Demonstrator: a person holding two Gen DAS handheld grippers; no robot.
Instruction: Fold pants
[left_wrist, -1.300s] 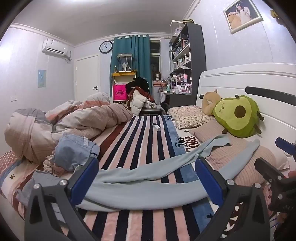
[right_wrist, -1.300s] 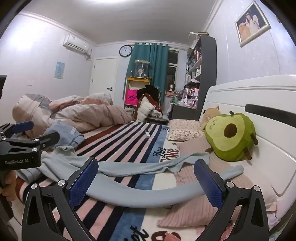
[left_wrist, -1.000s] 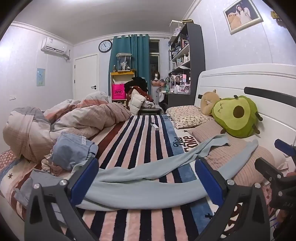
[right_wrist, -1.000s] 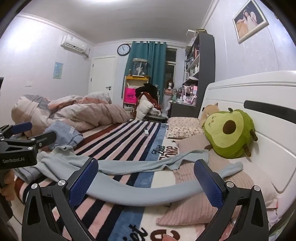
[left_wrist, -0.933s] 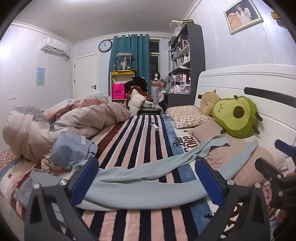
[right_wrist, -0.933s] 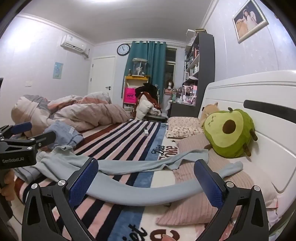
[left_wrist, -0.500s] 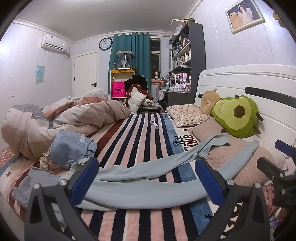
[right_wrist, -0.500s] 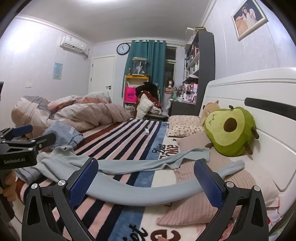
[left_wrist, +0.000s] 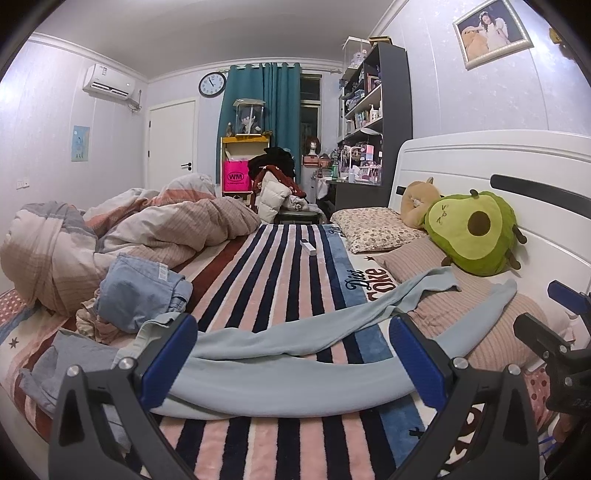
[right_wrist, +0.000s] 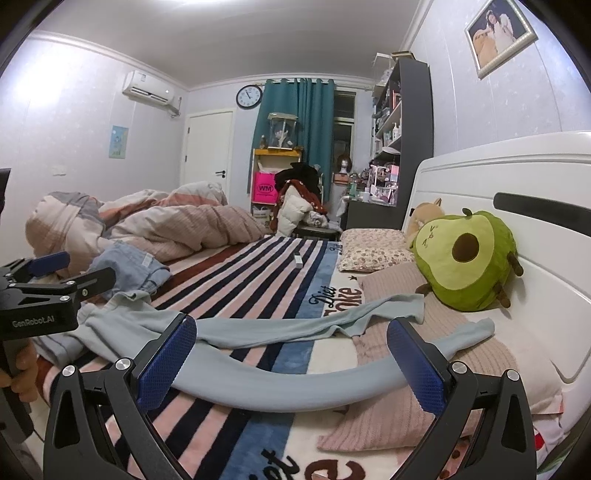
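Bedroom scene, seen along both my grippers. My left gripper (left_wrist: 291, 363) has its blue-padded fingers (left_wrist: 168, 356) spread wide apart, nothing between them; my right gripper (right_wrist: 291, 363) is likewise wide apart and empty. In the right wrist view the left gripper appears at the left edge, gripped by my hand (right_wrist: 20, 373).

The pale blue pants (left_wrist: 295, 376) lie unfolded across the striped blanket (left_wrist: 280, 273) on the bed, just ahead of both grippers and touched by neither. The waist end lies toward the left near a crumpled blue denim garment (left_wrist: 136, 291). The two legs run rightward and part: the nearer leg curves in a long arc with its cuff up on a ribbed pink pillow (left_wrist: 491, 332), and the farther leg ends with its cuff on the same pillow, closer to the avocado plush (left_wrist: 469, 232). The plush leans against the white headboard (left_wrist: 480, 162). A bunched duvet (left_wrist: 122, 236) fills the far left of the bed.
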